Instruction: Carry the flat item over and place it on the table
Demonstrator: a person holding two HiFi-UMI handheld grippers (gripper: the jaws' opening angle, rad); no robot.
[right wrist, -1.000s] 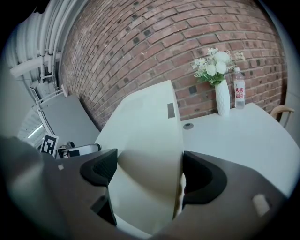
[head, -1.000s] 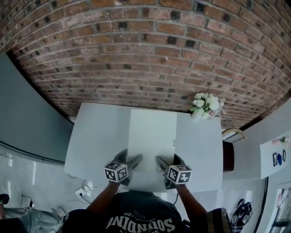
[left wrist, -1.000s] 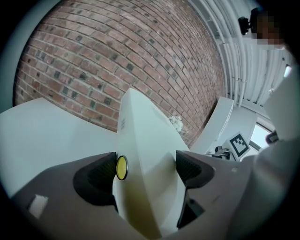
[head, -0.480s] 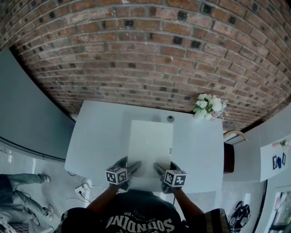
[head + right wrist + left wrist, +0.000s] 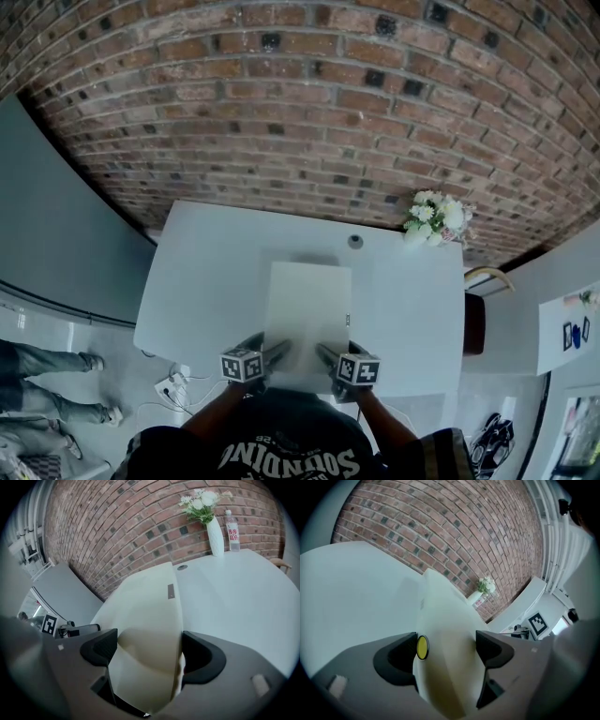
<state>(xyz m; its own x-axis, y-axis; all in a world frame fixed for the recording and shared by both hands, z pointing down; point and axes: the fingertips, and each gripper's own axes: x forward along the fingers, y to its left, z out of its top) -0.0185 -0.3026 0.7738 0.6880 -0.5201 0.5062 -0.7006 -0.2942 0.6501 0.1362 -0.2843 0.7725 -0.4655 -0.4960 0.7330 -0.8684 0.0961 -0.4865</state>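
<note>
I hold a flat white board [image 5: 307, 314] by its near edge, one gripper at each corner, over the white table [image 5: 197, 281]. My left gripper [image 5: 273, 352] is shut on the board's near left corner and my right gripper [image 5: 327, 354] on its near right corner. In the left gripper view the board [image 5: 445, 634] fills the gap between the dark jaws of that gripper [image 5: 447, 651]. The right gripper view shows the board [image 5: 150, 606] the same way, clamped in the right gripper [image 5: 150, 654], with a small grey label near its right edge. Whether the board's far end touches the table I cannot tell.
A white vase of white flowers [image 5: 433, 217] stands at the table's far right corner, with a water bottle [image 5: 232, 530] beside it. A small round dark fitting [image 5: 354, 241] sits in the tabletop past the board. A brick wall [image 5: 300, 112] backs the table. A person's legs [image 5: 47, 375] show at lower left.
The board and both grippers have moved nearer to me and lower over the table, so more bare tabletop and the round fitting show beyond it. A person has walked in at lower left.
</note>
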